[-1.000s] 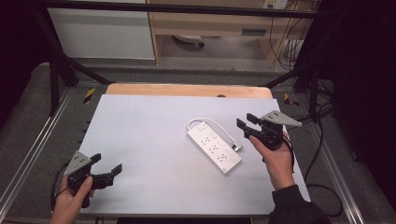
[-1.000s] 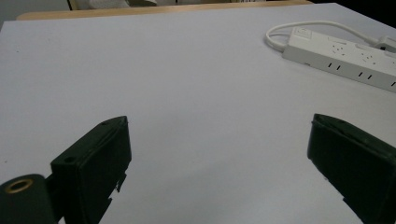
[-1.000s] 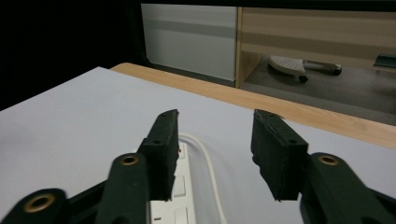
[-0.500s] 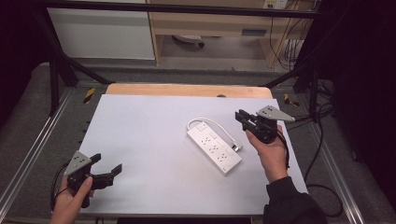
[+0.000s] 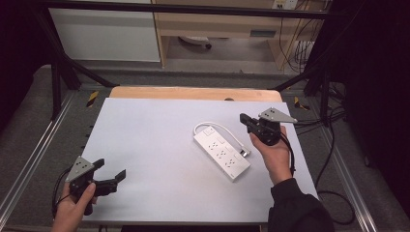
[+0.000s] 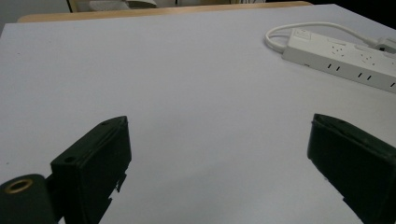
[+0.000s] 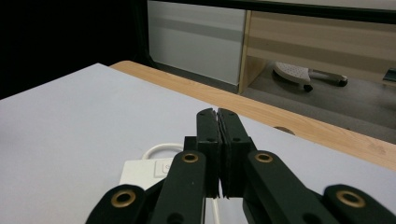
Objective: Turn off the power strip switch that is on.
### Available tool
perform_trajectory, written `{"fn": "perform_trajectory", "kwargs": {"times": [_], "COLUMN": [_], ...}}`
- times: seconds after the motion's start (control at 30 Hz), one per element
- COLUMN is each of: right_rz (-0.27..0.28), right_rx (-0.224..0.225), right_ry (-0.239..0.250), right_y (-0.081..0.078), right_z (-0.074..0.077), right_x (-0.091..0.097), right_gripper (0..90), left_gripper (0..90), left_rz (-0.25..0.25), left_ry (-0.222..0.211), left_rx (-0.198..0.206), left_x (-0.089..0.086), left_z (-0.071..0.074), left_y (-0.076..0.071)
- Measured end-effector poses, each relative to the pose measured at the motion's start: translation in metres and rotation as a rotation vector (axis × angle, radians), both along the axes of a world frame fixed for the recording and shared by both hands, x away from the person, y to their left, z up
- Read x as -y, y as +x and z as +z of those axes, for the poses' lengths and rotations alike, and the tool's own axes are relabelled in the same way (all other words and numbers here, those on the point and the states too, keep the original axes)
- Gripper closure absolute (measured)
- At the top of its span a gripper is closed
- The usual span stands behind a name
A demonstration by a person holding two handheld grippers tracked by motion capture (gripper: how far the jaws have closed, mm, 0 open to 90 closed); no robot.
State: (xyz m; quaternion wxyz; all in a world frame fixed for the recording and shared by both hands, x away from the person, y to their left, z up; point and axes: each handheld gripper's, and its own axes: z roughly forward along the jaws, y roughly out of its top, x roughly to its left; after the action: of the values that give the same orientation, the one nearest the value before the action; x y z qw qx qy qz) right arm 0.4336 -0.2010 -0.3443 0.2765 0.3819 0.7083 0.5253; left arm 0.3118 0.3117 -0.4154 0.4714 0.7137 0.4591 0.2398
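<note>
We see a long white plastic power strip (image 5: 222,155) lying flat in the middle right of the high view, on the smooth pale table top (image 5: 150,140). Its thin white cord (image 5: 220,126) curls in a loop at the far end. The right gripper (image 5: 244,119) sits just right of the strip, its black blocky jaws pressed together on nothing, having just closed. At the lower left, the left gripper (image 5: 110,171) holds its jaws wide apart.

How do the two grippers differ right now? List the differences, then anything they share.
The left gripper has its jaws spread wide; the right gripper has just closed its jaws together on nothing. The left sits at the table's near corner; the right hovers beside the power strip. Both are black and hand-held.
</note>
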Motion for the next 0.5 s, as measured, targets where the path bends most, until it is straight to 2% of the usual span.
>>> {"fn": "perform_trajectory", "kwargs": {"times": [0.5], "right_rz": [0.007], "right_rx": [-0.048], "right_ry": [-0.035], "right_y": [0.013], "right_z": [-0.014], "right_x": [-0.011], "right_gripper": [90.0], "left_gripper": [6.2], "left_rz": [0.008], "left_ry": [0.000], "left_rx": [0.006], "left_x": [-0.001], "left_z": [0.000], "left_y": [0.000]}}
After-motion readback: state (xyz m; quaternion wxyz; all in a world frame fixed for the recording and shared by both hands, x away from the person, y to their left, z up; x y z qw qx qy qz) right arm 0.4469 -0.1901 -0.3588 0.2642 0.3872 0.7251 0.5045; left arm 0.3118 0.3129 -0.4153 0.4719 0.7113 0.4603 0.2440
